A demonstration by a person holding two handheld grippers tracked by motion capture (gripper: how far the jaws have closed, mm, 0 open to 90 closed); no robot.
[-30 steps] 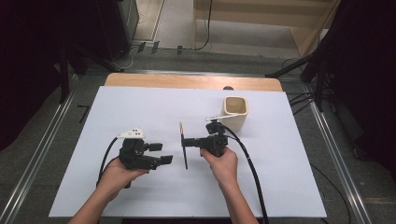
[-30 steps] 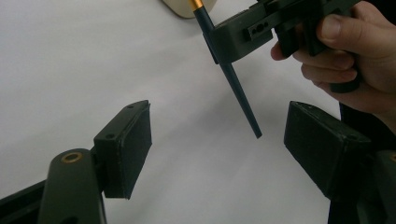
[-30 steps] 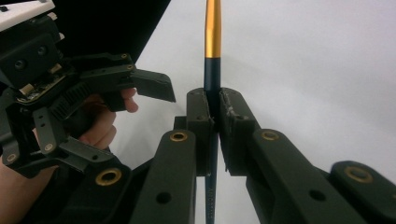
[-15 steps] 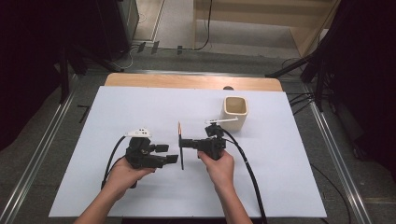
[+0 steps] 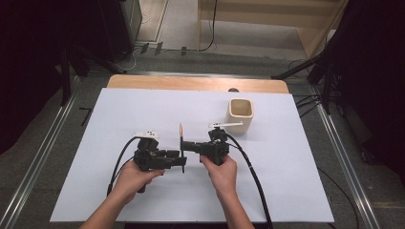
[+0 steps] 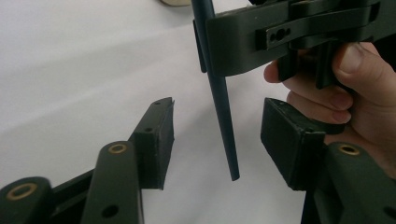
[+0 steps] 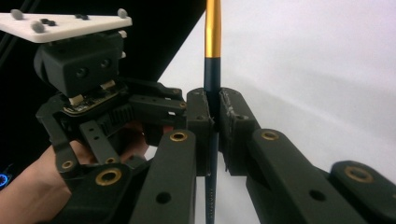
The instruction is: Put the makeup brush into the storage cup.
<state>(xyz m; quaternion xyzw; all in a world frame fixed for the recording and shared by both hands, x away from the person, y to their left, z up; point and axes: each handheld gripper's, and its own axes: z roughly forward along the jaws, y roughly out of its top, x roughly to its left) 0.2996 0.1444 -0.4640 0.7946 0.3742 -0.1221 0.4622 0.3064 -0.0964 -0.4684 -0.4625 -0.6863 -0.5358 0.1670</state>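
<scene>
A dark brush (image 7: 213, 70) is pinched between the pads of the right gripper (image 7: 213, 126). Its lower handle end is flanked, untouched, by the left gripper (image 6: 219, 135), whose jaws have just been closing.

Black tongs (image 5: 182, 161) with brass rivets, trailing black cables, bare forearms.

No text, label, brand, number or sign can be read. Faint pale print runs along the lower shaft of the dark pen (image 7: 211, 196), bottom centre of the right gripper view, too blurred to make out.
</scene>
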